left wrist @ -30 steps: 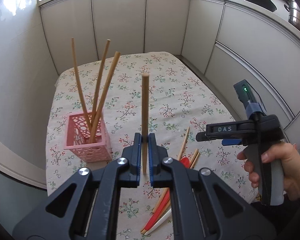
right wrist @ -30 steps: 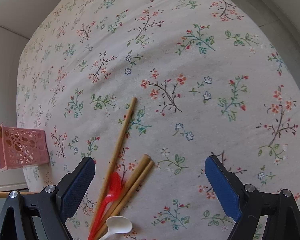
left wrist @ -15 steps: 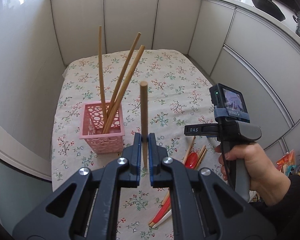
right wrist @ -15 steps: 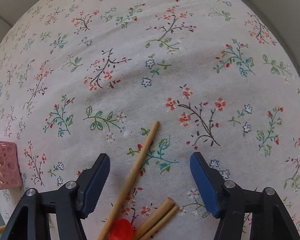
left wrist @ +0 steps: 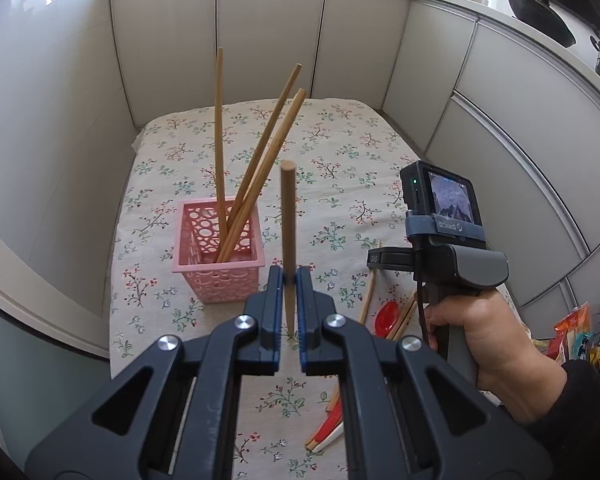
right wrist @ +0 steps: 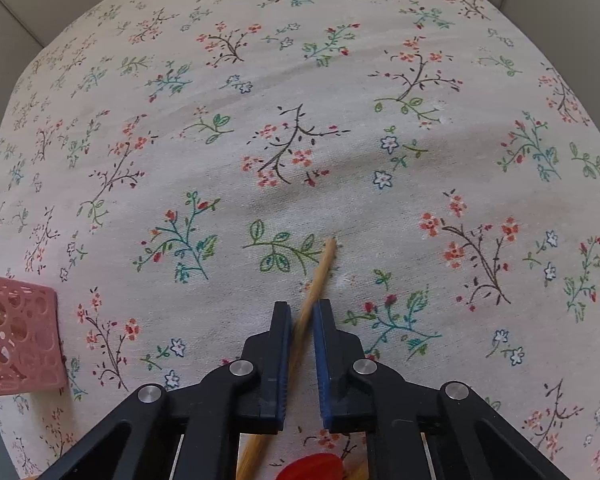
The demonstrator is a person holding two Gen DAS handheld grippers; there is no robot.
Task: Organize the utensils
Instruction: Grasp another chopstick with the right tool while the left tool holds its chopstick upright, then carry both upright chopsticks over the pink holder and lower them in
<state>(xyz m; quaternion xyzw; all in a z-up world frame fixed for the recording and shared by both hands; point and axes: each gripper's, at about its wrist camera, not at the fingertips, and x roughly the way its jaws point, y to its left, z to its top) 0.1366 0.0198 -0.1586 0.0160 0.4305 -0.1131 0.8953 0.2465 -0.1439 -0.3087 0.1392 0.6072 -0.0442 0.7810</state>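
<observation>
On the flower-printed tablecloth, the pink perforated plastic basket stands toward nine o'clock of centre. In it three long wooden chopsticks stand on end, one near upright, two leaning toward one o'clock. Just beside the basket, at its three o'clock, the left gripper holds a round wooden chopstick upright between its pads. Toward four o'clock of the basket, near the cloth's front edge, lie a red plastic spoon and more wooden chopsticks. There the right gripper sits over one tan wooden chopstick lying on the cloth, pointing toward one o'clock.
</observation>
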